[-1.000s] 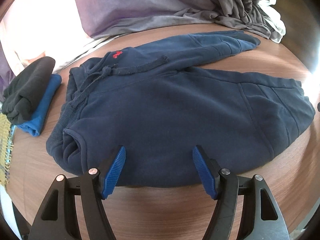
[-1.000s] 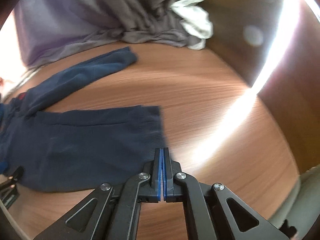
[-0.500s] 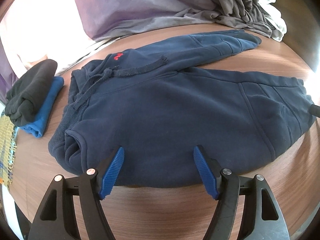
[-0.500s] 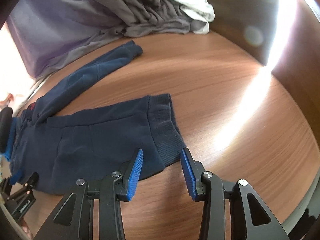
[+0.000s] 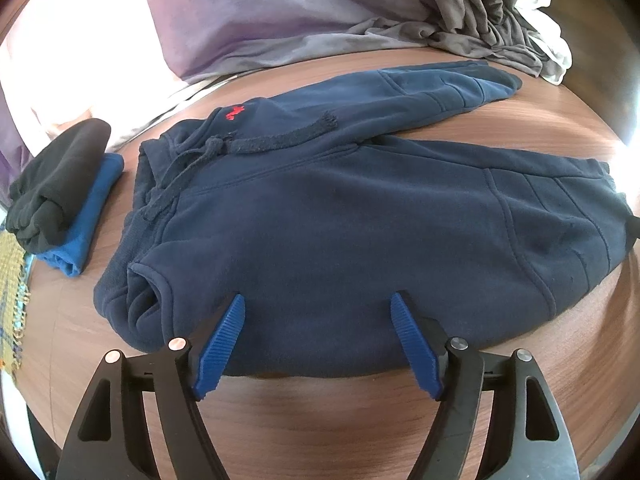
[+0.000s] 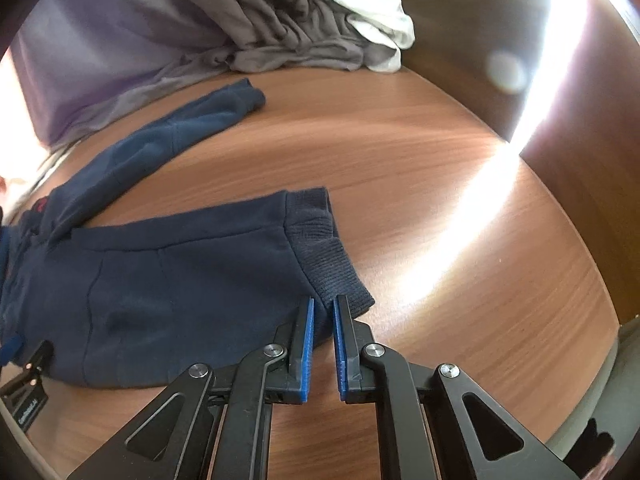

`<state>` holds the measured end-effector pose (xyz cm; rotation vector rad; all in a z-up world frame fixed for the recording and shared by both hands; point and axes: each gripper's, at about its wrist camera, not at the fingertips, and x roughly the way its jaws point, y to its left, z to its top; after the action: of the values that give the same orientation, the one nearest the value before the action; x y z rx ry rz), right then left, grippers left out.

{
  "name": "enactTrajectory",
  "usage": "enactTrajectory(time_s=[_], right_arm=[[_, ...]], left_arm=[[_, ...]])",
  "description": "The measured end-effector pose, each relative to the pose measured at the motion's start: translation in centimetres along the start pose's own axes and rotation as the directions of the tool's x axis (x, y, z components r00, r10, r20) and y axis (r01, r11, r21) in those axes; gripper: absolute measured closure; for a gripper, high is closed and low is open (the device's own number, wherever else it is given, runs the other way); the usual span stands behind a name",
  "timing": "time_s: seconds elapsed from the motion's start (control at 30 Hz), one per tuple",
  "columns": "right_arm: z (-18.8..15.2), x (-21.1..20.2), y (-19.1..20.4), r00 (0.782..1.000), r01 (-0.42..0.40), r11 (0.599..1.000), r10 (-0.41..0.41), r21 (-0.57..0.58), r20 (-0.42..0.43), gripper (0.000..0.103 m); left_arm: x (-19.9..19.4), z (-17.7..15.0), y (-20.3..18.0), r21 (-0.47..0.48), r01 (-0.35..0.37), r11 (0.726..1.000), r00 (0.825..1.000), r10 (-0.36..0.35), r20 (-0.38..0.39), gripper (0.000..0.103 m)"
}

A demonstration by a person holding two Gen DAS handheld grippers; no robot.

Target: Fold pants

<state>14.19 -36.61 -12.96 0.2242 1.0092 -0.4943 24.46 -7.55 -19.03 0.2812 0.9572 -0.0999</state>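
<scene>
Nearest, on the left: left hand-held gripper (image 5: 317,298), jaws opening and wide apart, astride the near edge of the navy blue fleece pants (image 5: 340,220), gripping nothing. On the right: right hand-held gripper (image 6: 325,300), all but closed, apparently pinching the near corner of the ribbed ankle cuff (image 6: 324,248).

Spread flat on the brown wooden table (image 5: 320,408), waistband to the left, the pants; near leg running right, far leg splayed away towards the far right. Across the waist, a loose navy drawstring (image 5: 180,172).

Further left, just beside the waistband: a folded black garment (image 5: 60,184) on a folded bright blue one (image 5: 92,208). Farthest back, a crumpled grey cloth (image 5: 480,20) and a white cloth (image 6: 380,24).

Likely trouble from here:
- Slipping of the cuff, given so slight a bite at its very corner.
- Catching only the top layer of fleece, leaving the lower layer behind on lifting.
- Dragging the whole garment across the table, with the waist end unheld.
- A crooked fold, owing to the splayed far leg.
- Snagging of the drawstring in the fold.

Markings: a small red embroidered mark (image 5: 236,112) near the waistband, too small to read. Faint white lettering on a black part at the left edge of the right wrist view, illegible.
</scene>
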Motion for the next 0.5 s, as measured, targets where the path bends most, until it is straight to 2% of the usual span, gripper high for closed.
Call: enactTrajectory(time_s=[0.13, 0.17, 0.23, 0.37, 0.5], right_arm=[[-0.1, -0.1, 0.2, 1.000, -0.001, 1.000, 0.001, 0.008, -0.008, 0.090], [-0.1, -0.3, 0.2, 1.000, -0.005, 1.000, 0.005, 0.025, -0.006, 0.079], [-0.2, -1.5, 0.1, 1.000, 0.011, 0.998, -0.012, 0.065, 0.024, 0.058], [-0.6, -3.9, 1.4, 0.997, -0.065, 0.993, 0.060, 0.101, 0.050, 0.058], [-1.7, -5.1, 3.6, 0.990, -0.143, 0.979, 0.138, 0.145, 0.041, 0.058]], left_arm=[[0.0, 0.1, 0.5, 0.008, 0.027, 1.000, 1.000, -0.027, -0.005, 0.026], [-0.4, 0.1, 0.6, 0.010, 0.022, 1.000, 1.000, -0.022, -0.012, 0.026], [-1.8, 0.0, 1.1, 0.003, 0.034, 0.999, 0.999, -0.034, 0.037, 0.025], [-4.8, -0.4, 3.3, -0.019, 0.045, 0.999, 0.992, -0.042, 0.123, 0.022], [-6.1, -0.9, 6.5, -0.066, 0.051, 0.996, 0.990, -0.042, 0.133, 0.022]])
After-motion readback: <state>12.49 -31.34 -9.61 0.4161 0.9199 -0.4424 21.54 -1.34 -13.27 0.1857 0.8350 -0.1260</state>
